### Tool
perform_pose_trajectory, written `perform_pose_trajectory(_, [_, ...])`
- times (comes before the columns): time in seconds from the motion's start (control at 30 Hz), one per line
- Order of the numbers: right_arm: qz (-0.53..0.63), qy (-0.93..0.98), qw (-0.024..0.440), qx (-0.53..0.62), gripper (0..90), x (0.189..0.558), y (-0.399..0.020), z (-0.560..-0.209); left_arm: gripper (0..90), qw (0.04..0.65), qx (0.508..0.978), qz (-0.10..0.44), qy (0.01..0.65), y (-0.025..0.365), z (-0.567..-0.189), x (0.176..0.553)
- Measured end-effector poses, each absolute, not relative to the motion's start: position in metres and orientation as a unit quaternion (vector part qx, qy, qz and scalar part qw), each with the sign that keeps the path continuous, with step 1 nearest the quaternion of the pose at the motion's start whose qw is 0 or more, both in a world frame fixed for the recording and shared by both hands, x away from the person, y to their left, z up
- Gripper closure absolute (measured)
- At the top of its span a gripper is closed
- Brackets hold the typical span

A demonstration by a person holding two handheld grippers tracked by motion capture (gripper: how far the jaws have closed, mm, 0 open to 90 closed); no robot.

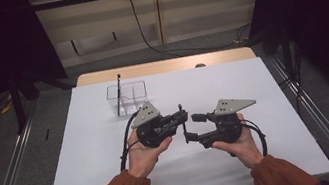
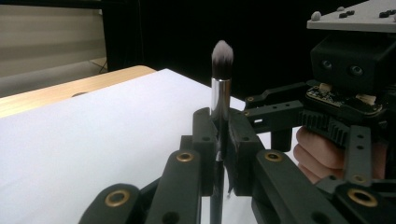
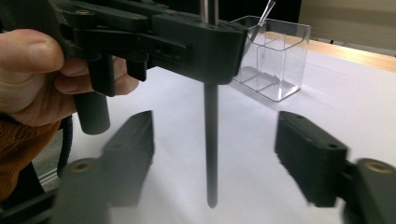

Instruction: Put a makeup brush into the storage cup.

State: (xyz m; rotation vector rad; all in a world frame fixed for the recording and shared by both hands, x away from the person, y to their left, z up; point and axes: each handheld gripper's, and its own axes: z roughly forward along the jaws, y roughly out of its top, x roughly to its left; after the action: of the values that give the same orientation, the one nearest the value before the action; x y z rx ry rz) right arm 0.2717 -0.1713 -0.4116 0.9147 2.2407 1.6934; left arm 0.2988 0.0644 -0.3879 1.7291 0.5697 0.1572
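Observation:
A makeup brush (image 2: 220, 95) with a silver ferrule, pale-tipped bristles and a black handle (image 3: 211, 140) stands upright above the white table (image 1: 115, 171). My left gripper (image 2: 219, 135) is shut on its handle just below the ferrule; from above, that gripper (image 1: 182, 116) sits left of centre. My right gripper (image 1: 193, 127) faces it from the right, open. In the right gripper view its two fingers (image 3: 130, 151) stand wide on either side of the handle's lower end without touching it. The handle's tip hangs a little above the table.
A clear divided plastic container (image 1: 127, 97) stands on the table behind the left gripper, with a thin dark stick (image 1: 118, 94) leaning in it; it also appears in the right gripper view (image 3: 275, 56). A strip of bare wood (image 1: 163, 66) runs along the table's far edge.

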Motion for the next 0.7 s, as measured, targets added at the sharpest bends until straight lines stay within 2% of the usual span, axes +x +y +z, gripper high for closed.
perform_pose_trajectory(0.13, [0.570, 0.751, 0.090, 0.321, 15.9, 0.274, -0.174, -0.412, 84.0, 0.612, 0.747, 0.071, 0.250, 0.068, -0.387, 0.300])
perform_pose_trajectory(0.2, [0.567, 0.753, 0.093, 0.320, 15.3, 0.274, -0.176, -0.413, 84.0, 0.612, 0.747, 0.071, 0.251, 0.069, -0.387, 0.299])
perform_pose_trajectory(0.37, [0.571, 0.751, 0.091, 0.318, 6.1, 0.274, -0.179, -0.413, 84.0, 0.608, 0.750, 0.071, 0.251, 0.070, -0.389, 0.299])
perform_pose_trajectory(0.7, [0.560, 0.748, 0.125, 0.333, 8.9, 0.270, -0.192, -0.413, 84.0, 0.608, 0.745, 0.081, 0.263, 0.084, -0.387, 0.302])
